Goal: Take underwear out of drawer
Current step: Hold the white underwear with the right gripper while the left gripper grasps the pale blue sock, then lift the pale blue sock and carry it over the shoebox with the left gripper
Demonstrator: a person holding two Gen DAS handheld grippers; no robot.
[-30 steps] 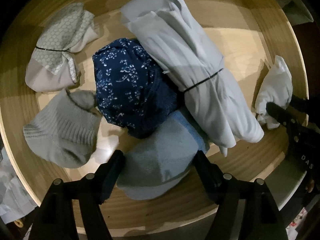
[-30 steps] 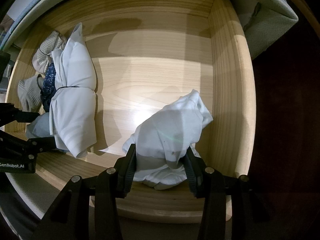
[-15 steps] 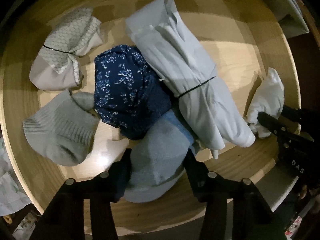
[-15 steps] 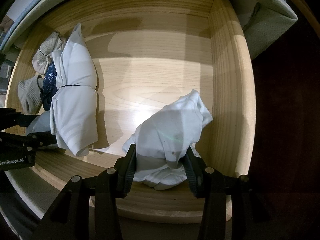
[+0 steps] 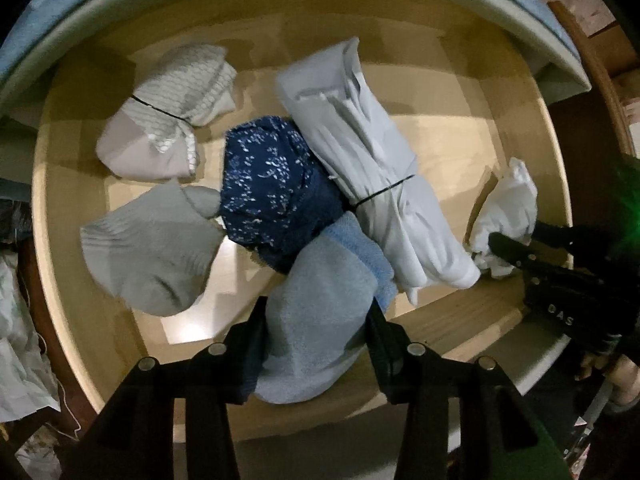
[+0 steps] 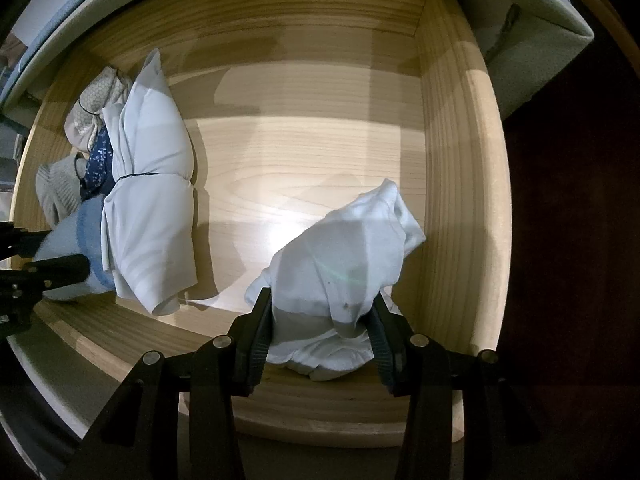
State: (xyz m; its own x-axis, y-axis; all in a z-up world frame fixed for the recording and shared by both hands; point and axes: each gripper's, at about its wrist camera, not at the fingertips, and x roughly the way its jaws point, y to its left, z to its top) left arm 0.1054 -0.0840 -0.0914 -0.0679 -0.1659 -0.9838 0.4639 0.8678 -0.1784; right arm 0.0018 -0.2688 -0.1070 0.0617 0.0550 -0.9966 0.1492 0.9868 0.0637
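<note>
Altogether six bundles [image 5: 276,184] — one drawer [image 6: 452,160]

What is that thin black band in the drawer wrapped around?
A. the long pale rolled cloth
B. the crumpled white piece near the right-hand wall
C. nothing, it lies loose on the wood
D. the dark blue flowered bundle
A: the black band cinches the long pale rolled cloth about midway along its length.

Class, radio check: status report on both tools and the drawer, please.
Left tool closing on blue bundle. Right tool clamps white bundle. Drawer path clear.
</note>
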